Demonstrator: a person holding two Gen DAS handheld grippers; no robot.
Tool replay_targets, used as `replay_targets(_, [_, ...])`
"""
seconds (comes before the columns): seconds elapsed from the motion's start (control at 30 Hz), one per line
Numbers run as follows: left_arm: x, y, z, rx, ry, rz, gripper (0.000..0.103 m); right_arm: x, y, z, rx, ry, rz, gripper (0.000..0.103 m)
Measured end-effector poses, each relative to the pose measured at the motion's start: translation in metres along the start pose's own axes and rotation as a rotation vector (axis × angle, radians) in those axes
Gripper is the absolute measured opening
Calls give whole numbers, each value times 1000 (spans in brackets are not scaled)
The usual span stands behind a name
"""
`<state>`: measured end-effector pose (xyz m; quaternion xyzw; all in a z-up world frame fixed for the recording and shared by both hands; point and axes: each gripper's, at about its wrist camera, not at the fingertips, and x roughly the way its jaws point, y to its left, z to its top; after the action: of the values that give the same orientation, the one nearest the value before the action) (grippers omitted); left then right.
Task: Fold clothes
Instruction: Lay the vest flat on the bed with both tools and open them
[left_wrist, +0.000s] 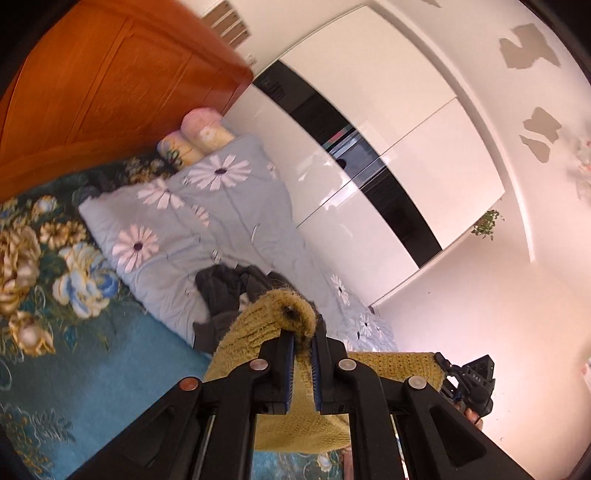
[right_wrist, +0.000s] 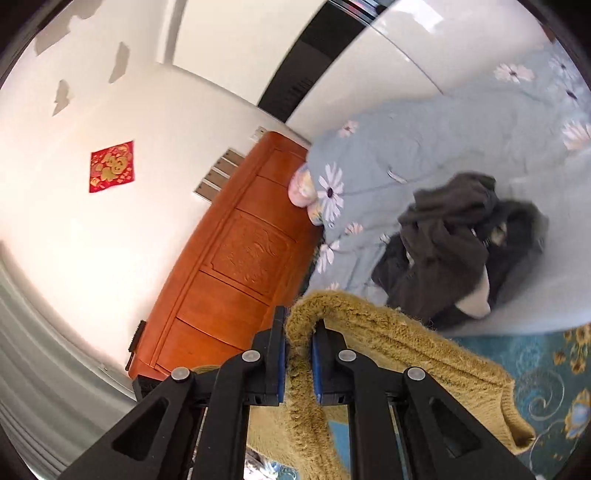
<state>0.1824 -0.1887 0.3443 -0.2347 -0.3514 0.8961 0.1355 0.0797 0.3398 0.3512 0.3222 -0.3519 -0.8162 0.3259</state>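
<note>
A mustard-yellow knitted sweater (left_wrist: 255, 325) is held up in the air above the bed. My left gripper (left_wrist: 303, 338) is shut on a bunched fold of it. My right gripper (right_wrist: 299, 332) is shut on another fold of the same sweater (right_wrist: 406, 343), which drapes down to the right. The right gripper also shows at the lower right of the left wrist view (left_wrist: 469, 380), holding the far end of the sweater. A pile of dark grey clothes (left_wrist: 225, 291) lies on the bed behind; it also shows in the right wrist view (right_wrist: 454, 236).
A light blue quilt with daisies (left_wrist: 192, 206) lies folded on the teal flowered bedspread (left_wrist: 74, 258). Rolled pillows (left_wrist: 199, 136) sit against the orange wooden headboard (left_wrist: 92, 85). A white wardrobe (left_wrist: 369, 147) stands beyond the bed. A red paper square (right_wrist: 110, 166) hangs on the wall.
</note>
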Motion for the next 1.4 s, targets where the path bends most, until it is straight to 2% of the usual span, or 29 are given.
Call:
replay_targets(0.07, [-23,-27,12,70,-43,-9,8,-11,32,16,-71,-26,26,11])
replay_targets(0.17, [-53,-31,6,95,-57,-4,8,-28,53,15,-123,-25,39,11])
replay_targets(0.27, [-66,-1,-43,53,24,56,8,-30,39,-14,-115,58,6,11])
replay_targets(0.4, [-76,56,-130,-46,171,152,8,-22,-32,-92,1,246,-70,11])
replay_targets(0.57, [-85,132,-250,-259,365,271,8,-7,-139,-204,210,477,-191,11])
replay_targets(0.67, [-93,162,-298,-395,400,297,8,-5,-195,-259,344,567,-276,11])
replay_targets(0.73, [-103,174,-318,-453,394,295,8,-9,-216,-282,394,583,-307,11])
replay_targets(0.87, [-113,177,-329,-483,392,280,8,-25,-234,-300,430,570,-311,11])
replay_targets(1.13, [-129,190,-338,-546,418,274,12,-46,-240,-309,437,561,-324,13])
replay_targets(1.2, [-139,189,-334,-520,424,304,10,-53,-242,-310,442,551,-342,14])
replay_targets(1.3, [-149,187,-317,-440,413,373,11,-66,-245,-305,400,538,-416,14])
replay_targets(1.4, [-137,184,-285,-323,394,433,17,-69,-242,-288,324,504,-482,14])
